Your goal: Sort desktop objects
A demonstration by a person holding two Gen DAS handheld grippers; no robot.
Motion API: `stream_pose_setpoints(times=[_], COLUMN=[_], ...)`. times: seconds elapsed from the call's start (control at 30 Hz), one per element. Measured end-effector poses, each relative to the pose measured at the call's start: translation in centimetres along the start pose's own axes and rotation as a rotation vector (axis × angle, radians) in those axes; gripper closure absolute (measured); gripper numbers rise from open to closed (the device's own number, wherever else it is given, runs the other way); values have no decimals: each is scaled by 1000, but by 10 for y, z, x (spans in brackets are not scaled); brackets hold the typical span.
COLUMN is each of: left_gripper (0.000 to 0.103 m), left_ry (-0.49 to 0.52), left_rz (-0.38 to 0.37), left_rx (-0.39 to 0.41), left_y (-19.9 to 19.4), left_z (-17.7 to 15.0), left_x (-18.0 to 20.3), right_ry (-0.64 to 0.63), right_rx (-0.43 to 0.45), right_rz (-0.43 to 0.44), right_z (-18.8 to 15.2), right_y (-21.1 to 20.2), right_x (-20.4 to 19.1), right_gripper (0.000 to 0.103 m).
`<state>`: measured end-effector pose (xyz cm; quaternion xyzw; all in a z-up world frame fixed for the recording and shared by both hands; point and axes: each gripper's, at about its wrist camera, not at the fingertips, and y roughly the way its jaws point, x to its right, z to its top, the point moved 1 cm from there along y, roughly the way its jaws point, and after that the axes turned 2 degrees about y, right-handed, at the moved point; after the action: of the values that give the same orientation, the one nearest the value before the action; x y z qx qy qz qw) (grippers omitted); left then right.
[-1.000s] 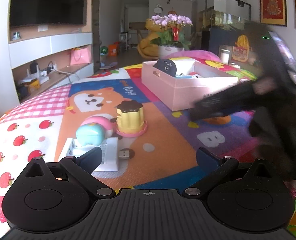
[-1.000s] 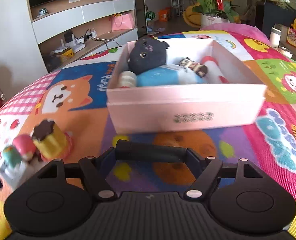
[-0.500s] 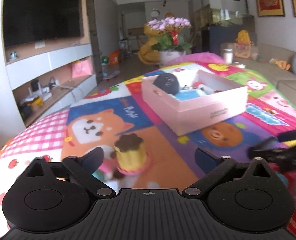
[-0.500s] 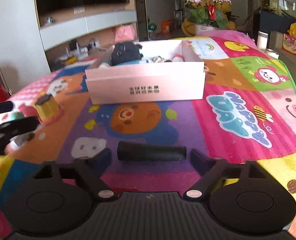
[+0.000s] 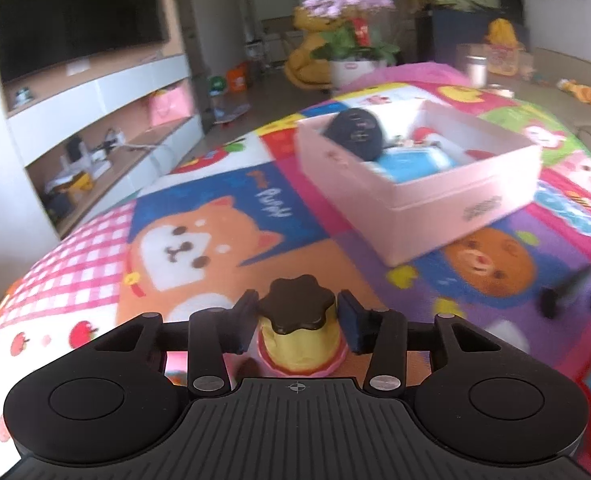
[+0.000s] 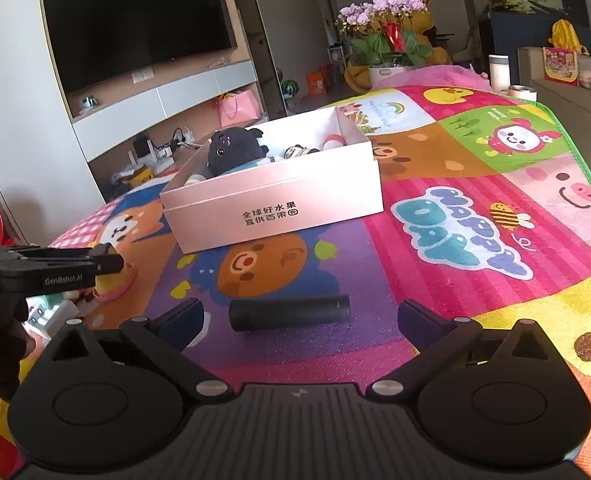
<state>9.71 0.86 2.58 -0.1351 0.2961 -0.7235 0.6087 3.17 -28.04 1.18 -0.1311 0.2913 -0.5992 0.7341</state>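
- Yellow pudding toy (image 5: 300, 344) with a brown scalloped top stands upright on a pink base, on the colourful play mat (image 5: 215, 208) near the mat's near left corner.
- Left gripper (image 5: 298, 326): jaws are closing around the pudding toy; the toy sits between the 2 pads, which lie just beside its brown top. Contact cannot be confirmed.
- Black cylinder (image 6: 289, 313) lies on its side on the mat's purple patch, in front of the pink box (image 6: 271, 204).
- Right gripper (image 6: 301, 320): jaws are opening and stand wide; the black cylinder lies between the 2 fingers, clear of both.
- Pink box sits toward the mat's middle and holds a black plush toy (image 6: 233, 151), a blue item (image 5: 413, 162) and small striped pieces.
- White blocks (image 6: 45, 314) lie beside the pudding toy, near the mat's left edge.
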Motion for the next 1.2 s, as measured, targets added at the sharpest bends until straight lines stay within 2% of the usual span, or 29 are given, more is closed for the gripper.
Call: stream_pose_setpoints(times=[0.2, 0.33, 0.5, 0.7, 0.97, 1.1, 1.2], left_gripper=[56, 50, 22, 8, 6, 3, 2], left_ry=[74, 96, 93, 90, 70, 64, 83], left_rz=[-209, -288, -273, -264, -252, -247, -207], left_rx=[37, 45, 40, 3, -19, -38, -29], left_y=[-45, -63, -62, -54, -48, -41, -38], left_z=[-13, -27, -40, -54, -57, -53, -50], left_x=[39, 58, 62, 62, 59, 58, 58], right_ry=[17, 18, 27, 39, 16, -62, -133], right_rx=[-3, -7, -21, -50, -84, -127, -162], right_rz=[-3, -7, -13, -19, -48, -84, -114], right_z=[0, 0, 1, 1, 1, 1, 0], right_y=[1, 2, 4, 9, 16, 22, 26], right_x=[2, 2, 3, 5, 1, -8, -16], right_gripper=[0, 0, 0, 0, 0, 0, 0])
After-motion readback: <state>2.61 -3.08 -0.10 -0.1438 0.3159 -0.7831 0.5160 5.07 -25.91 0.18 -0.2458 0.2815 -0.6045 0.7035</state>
